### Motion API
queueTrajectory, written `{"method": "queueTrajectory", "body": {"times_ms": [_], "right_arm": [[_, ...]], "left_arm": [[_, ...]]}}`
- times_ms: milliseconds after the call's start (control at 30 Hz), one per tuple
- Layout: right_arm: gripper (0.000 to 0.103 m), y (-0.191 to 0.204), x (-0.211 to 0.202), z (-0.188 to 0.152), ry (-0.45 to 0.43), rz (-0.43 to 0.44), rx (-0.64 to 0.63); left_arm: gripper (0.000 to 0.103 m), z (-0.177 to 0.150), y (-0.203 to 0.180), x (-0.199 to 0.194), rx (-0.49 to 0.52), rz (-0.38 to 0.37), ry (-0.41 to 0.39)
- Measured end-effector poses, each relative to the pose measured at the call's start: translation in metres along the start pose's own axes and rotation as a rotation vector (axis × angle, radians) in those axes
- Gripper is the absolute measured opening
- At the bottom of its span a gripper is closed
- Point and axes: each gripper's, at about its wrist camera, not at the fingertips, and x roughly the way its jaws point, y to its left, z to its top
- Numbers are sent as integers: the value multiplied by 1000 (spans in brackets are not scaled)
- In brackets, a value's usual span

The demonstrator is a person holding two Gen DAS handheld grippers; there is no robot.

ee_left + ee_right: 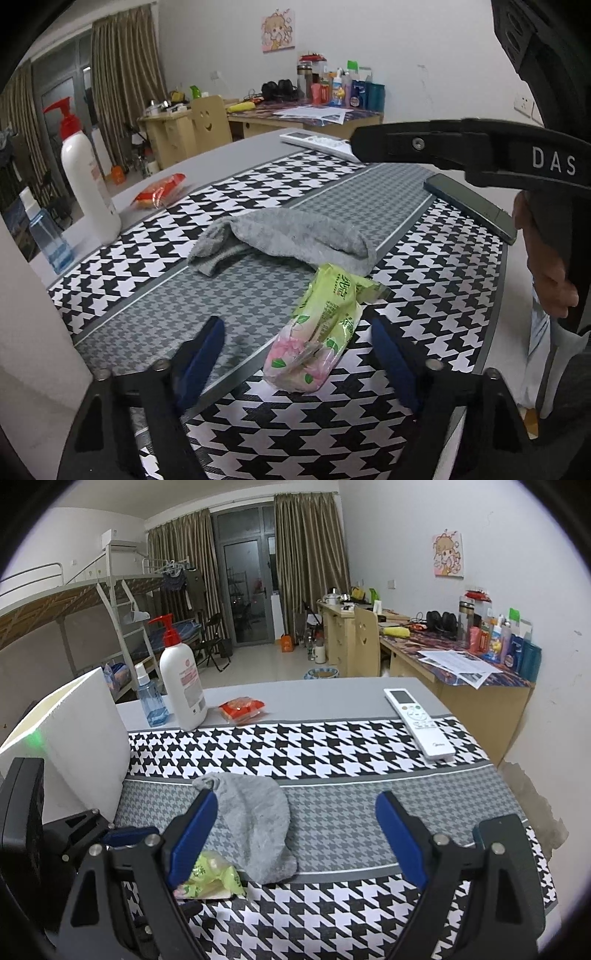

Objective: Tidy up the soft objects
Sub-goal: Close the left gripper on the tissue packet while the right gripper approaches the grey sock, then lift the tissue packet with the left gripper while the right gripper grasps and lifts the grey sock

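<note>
A grey sock (288,238) lies on the houndstooth mat (424,302); it also shows in the right wrist view (255,823). A green and pink tissue pack (317,328) lies just in front of it, between the open fingers of my left gripper (299,328), which holds nothing. The pack also shows in the right wrist view (210,880), partly behind the left finger. My right gripper (297,805) is open and empty, above the mat to the right of the sock. It shows in the left wrist view as a black arm (461,151) at the upper right.
A white box (70,738) stands at the mat's left edge. A lotion pump bottle (183,679), a blue spray bottle (149,698) and a red snack pack (242,709) stand behind. A remote (419,722) and a phone (469,206) lie at the right.
</note>
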Motion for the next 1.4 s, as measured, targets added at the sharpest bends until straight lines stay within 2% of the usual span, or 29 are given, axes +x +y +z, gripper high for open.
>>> {"method": "queueTrajectory", "body": {"times_ms": [133, 200, 400, 733, 867, 933, 1067, 1133, 1200, 1300, 1400], "right_arm": [[90, 0, 6, -1, 13, 9, -10], [90, -3, 10, -1, 20, 13, 1], [90, -4, 23, -3, 53, 28, 6], [90, 6, 40, -3, 93, 37, -20], [89, 8, 45, -4, 101, 49, -21], [82, 7, 48, -4, 111, 66, -11], [73, 11, 60, -7, 157, 68, -24], [70, 12, 64, -8, 174, 82, -29], [63, 14, 68, -10, 192, 78, -40], [61, 15, 75, -11, 219, 71, -44], [52, 13, 80, -13, 240, 72, -41]], "left_arm": [[59, 1, 2, 8, -10, -13, 34], [46, 1, 2, 11, -12, -17, 51], [33, -2, 8, 12, -47, -28, 60], [32, -12, 27, -11, -127, -32, -16], [32, -16, 32, -19, -153, 25, -46], [32, -17, 34, -22, -169, 37, -55], [32, -16, 36, -26, -174, 80, -71], [32, -15, 37, -25, -178, 78, -72], [32, -16, 40, -25, -189, 75, -69], [32, -15, 41, -24, -202, 73, -67], [32, -16, 41, -25, -202, 71, -69]]}}
